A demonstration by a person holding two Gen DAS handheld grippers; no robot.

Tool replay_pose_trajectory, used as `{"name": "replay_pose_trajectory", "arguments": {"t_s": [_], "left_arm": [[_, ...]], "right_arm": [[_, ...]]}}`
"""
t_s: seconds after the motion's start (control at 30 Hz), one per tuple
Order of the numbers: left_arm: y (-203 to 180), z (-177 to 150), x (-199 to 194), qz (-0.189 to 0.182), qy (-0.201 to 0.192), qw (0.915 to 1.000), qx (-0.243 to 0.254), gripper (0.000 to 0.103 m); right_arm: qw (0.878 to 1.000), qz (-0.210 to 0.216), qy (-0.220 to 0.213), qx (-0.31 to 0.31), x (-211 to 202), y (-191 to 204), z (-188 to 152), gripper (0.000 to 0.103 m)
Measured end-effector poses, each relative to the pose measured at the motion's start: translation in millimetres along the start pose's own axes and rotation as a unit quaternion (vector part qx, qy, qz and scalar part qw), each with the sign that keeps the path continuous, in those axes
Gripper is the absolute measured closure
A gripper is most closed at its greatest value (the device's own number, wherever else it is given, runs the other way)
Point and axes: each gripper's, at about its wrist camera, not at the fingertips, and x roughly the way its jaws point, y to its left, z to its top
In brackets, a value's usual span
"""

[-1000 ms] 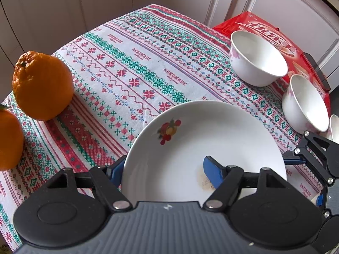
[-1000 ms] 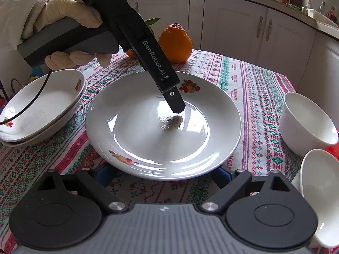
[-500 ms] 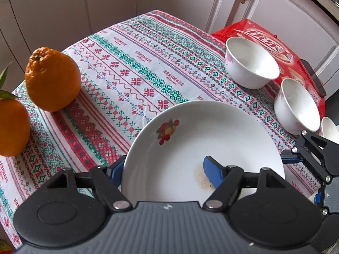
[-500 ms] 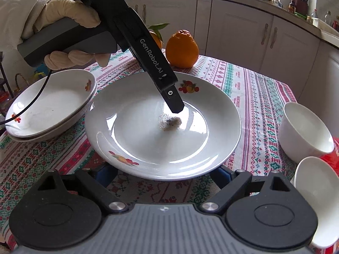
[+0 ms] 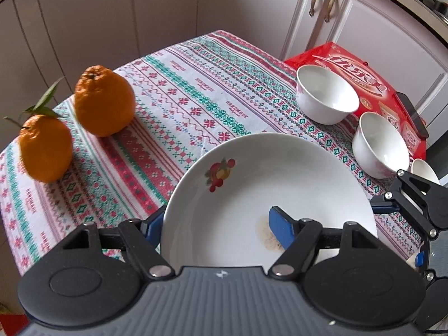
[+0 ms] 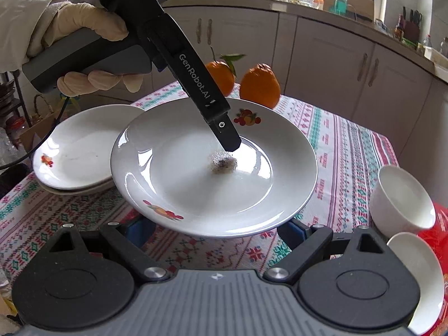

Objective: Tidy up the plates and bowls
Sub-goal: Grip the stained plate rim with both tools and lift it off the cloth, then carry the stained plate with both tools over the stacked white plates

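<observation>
Holding a white plate (image 6: 196, 190) clear of the table, between two grippers.

Glossy and shallow, the plate carries small fruit motifs on its rim and a brownish smudge (image 6: 222, 165) at its centre; it sits tilted above the patterned tablecloth (image 5: 173, 106). The left gripper (image 5: 221, 224) is clamped on its edge, one blue pad inside on the smudge, the other under the rim. The right gripper (image 6: 215, 229) has both fingers beneath the plate's near edge; whether they press on it I cannot tell. Two stacked plates (image 6: 75, 154) lie just beside, white bowls (image 5: 326, 95) and two oranges (image 5: 103, 102) farther off.
</observation>
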Motion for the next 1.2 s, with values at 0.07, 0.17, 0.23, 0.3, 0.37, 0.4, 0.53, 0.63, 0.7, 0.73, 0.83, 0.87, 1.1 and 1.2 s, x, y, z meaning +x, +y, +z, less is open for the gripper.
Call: {"name": "replay_pose_trajectory", "arguments": {"t_s": [0.07,0.17,0.23,0.3,0.37,0.4,0.53,0.63,0.7,0.73,0.83,0.87,1.1,1.2], "left_arm": [[1,-5,-8,0.003,-0.005,1.0000,-0.007,0.028],[1,-14,-20,0.012,-0.013,0.9997,-0.015,0.028],[3,-20,-26,0.018,-0.016,0.9995,-0.021,0.028],[5,-28,-32,0.022,-0.019,0.9991,-0.032,0.028],[9,-36,-38,0.027,-0.021,0.9985,-0.043,0.028],[11,-40,-40,0.030,-0.021,0.9982,-0.048,0.028],[18,-56,-51,0.039,-0.025,0.9966,-0.068,0.028],[23,-69,-60,0.044,-0.029,0.9953,-0.082,0.028],[26,-77,-64,0.048,-0.030,0.9943,-0.090,0.028],[28,-81,-66,0.050,-0.031,0.9937,-0.095,0.028],[32,-91,-71,0.054,-0.035,0.9922,-0.107,0.028],[34,-95,-72,0.055,-0.036,0.9915,-0.112,0.028],[44,-116,-76,0.059,-0.041,0.9874,-0.141,0.028],[48,-123,-77,0.057,-0.044,0.9859,-0.151,0.028]], "right_arm": [[1.000,0.004,-0.003,-0.006,-3,4,2,0.008],[1.000,0.010,-0.008,-0.015,-7,11,4,0.008],[1.000,0.015,-0.010,-0.023,-9,16,5,0.008],[0.999,0.022,-0.013,-0.031,-10,20,8,0.008],[0.999,0.029,-0.015,-0.038,-11,26,10,0.008],[0.998,0.034,-0.016,-0.041,-11,29,11,0.008],[0.997,0.050,-0.016,-0.054,-6,38,16,0.008],[0.996,0.061,-0.018,-0.065,-6,47,19,0.008],[0.995,0.068,-0.018,-0.070,-5,51,20,0.008],[0.995,0.072,-0.018,-0.074,-4,54,21,0.008],[0.993,0.079,-0.017,-0.083,-1,61,24,0.008],[0.993,0.081,-0.016,-0.086,0,63,24,0.008],[0.989,0.098,-0.010,-0.108,8,76,29,0.008],[0.988,0.103,-0.006,-0.113,11,79,29,0.008]]}}
